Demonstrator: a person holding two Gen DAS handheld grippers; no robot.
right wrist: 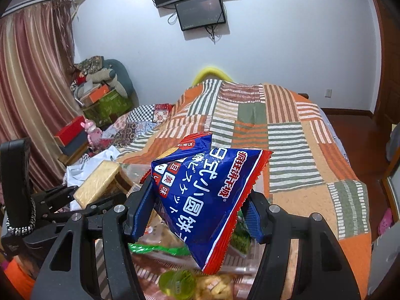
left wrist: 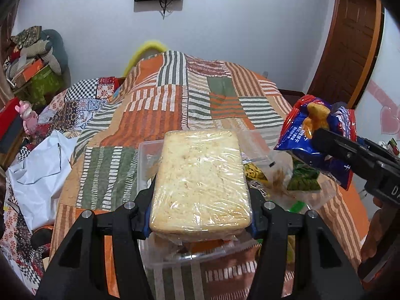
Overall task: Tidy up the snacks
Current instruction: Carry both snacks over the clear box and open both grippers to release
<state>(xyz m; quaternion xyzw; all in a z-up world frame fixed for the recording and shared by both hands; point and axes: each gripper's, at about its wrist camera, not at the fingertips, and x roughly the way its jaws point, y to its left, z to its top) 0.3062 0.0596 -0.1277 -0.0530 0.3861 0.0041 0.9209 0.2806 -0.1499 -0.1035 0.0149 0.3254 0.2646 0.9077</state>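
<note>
My left gripper (left wrist: 201, 200) is shut on a pale block of crispy cake wrapped in clear film (left wrist: 202, 172), its blue pads pressing both long sides. The block hangs just above a clear plastic box (left wrist: 147, 160) on the bed. To the right, my right gripper (left wrist: 322, 140) holds a blue biscuit bag with red edges (left wrist: 317, 135) over a second clear box (left wrist: 325, 195). In the right wrist view the gripper (right wrist: 197, 215) is shut on that bag (right wrist: 200, 190), and the left gripper (right wrist: 80, 198) with the block (right wrist: 98, 183) shows at the left.
A striped patchwork bedspread (left wrist: 175, 100) covers the bed. Green snack packets (left wrist: 303, 180) lie in the right box, and a green jelly cup (right wrist: 177, 285) sits near the bottom edge. A white plastic bag (left wrist: 42, 172) lies at the left, with stacked boxes (right wrist: 105, 100) beyond.
</note>
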